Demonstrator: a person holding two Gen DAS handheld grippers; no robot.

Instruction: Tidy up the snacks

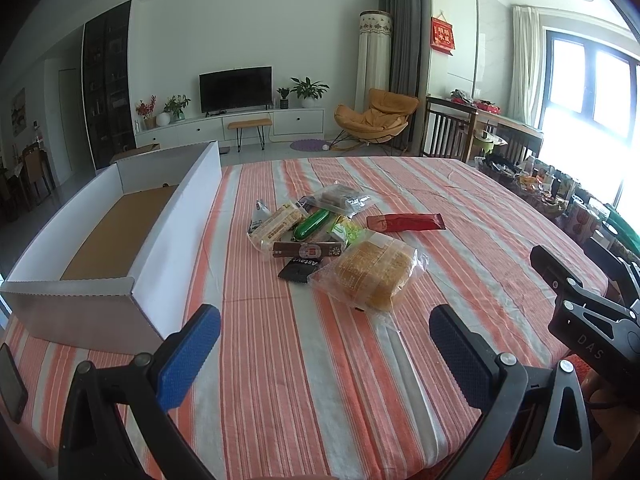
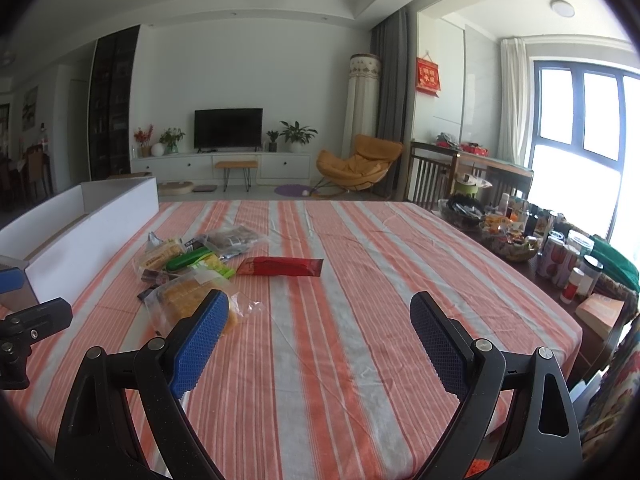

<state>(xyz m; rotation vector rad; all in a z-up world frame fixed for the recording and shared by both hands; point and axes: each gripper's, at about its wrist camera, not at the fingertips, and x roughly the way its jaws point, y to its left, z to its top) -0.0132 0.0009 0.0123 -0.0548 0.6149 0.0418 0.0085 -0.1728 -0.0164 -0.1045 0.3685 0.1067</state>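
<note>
A pile of snack packets lies mid-table on the striped cloth: a clear-wrapped yellow cake [image 1: 370,274] [image 2: 188,300] nearest, a red bar [image 1: 405,222] [image 2: 280,266] to the right, a brown bar [image 1: 308,250], a green packet [image 1: 311,224] [image 2: 187,260], a biscuit pack [image 1: 276,227] and a clear bag [image 1: 340,197] [image 2: 234,239]. A long white cardboard box [image 1: 176,236] [image 2: 96,228], brown inside and with nothing in it, stands at the left. My left gripper [image 1: 324,334] is open, short of the cake. My right gripper [image 2: 320,324] is open over bare cloth, right of the pile.
The right gripper's black body [image 1: 588,308] shows at the left view's right edge. Baskets, cans and jars [image 2: 560,256] crowd a side table to the right. A phone [image 1: 12,384] lies at the near left. Striped cloth [image 2: 360,360] lies bare in front.
</note>
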